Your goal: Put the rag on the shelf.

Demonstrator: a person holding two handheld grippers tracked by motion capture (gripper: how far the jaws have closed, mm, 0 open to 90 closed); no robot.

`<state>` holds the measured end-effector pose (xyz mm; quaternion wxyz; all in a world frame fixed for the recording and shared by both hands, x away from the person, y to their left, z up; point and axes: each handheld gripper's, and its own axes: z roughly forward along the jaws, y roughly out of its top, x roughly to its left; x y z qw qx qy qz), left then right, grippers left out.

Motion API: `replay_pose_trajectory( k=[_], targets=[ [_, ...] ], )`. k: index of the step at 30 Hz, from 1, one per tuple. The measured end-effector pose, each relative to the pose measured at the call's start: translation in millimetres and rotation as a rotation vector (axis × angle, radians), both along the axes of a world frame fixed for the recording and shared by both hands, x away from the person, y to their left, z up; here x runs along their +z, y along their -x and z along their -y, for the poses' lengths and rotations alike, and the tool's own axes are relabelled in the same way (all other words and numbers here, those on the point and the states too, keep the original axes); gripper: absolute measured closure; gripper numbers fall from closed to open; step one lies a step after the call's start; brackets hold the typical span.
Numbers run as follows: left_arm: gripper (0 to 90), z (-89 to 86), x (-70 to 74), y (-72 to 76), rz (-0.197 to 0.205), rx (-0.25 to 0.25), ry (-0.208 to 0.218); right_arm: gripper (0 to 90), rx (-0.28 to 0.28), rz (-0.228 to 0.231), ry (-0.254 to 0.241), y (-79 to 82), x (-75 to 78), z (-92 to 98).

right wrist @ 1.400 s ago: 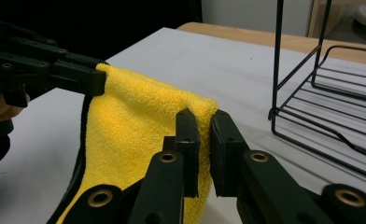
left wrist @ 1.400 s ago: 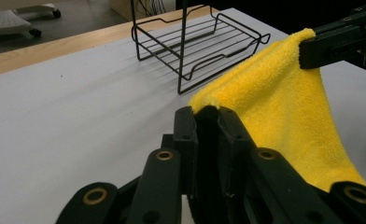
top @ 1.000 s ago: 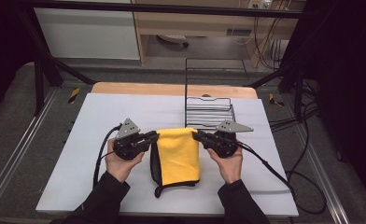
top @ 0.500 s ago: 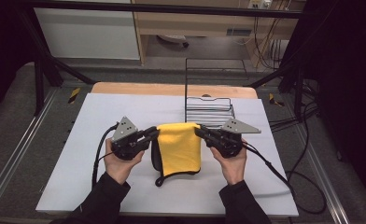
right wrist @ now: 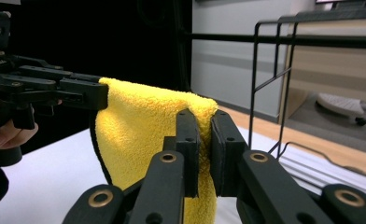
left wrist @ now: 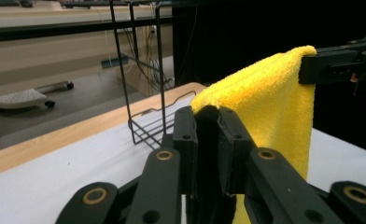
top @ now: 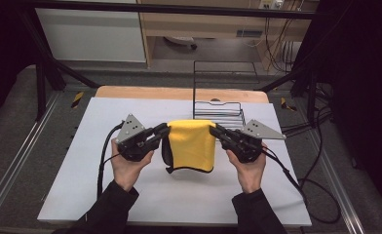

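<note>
From the high view, a yellow towel (top: 193,144) hangs folded between the two grippers, just in front of the black wire rack (top: 219,109) that stands at the far side of the white table (top: 82,195). The left gripper (top: 162,131) pinches the towel's top corner on the side away from the rack's right edge, and the right gripper (top: 216,130) pinches the other top corner, directly in front of the rack. The towel's lower edge, trimmed in black, seems to hang clear of the table, though the angle makes that hard to confirm.

In the left gripper view, its jaws are pressed together on a thick black-edged fold of the towel (left wrist: 274,102), with the rack (left wrist: 148,126) beyond and to the left. The right gripper (left wrist: 312,65) clamps the far corner.

In the right gripper view, its jaws are squeezed onto the yellow cloth (right wrist: 144,135); the rack (right wrist: 284,84) stands just to the right, and the left gripper (right wrist: 97,95) holds the far corner.

The risks, as I judge them: each grip bites only a small corner, so a pull apart could drag the cloth out of one pinch and let the towel swing down. Moving toward the rack, the hanging edge could catch on the wires and tip the light frame or unfold the towel.
</note>
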<state>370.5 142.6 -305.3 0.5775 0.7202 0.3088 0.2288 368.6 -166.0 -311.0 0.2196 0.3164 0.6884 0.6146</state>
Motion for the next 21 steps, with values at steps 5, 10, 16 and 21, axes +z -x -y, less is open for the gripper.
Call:
replay_pose_trajectory(
  k=[5,10,16,21],
  targets=[
    [79.2,8.3,10.1,-5.5,0.024,0.001,0.024,83.6,-0.028,0.039,-0.020,1.7,10.4,5.0],
    [79.1,16.0,20.7,-10.2,0.052,-0.002,0.061,83.6,-0.057,0.078,-0.029,2.3,23.0,10.6],
    [79.1,24.7,36.3,-15.9,0.087,-0.008,0.089,83.6,-0.091,0.128,-0.048,1.8,38.6,17.0],
    [79.1,31.9,46.9,-20.2,0.110,-0.012,0.100,83.7,-0.115,0.159,-0.062,-0.4,50.1,22.3]
  ],
)
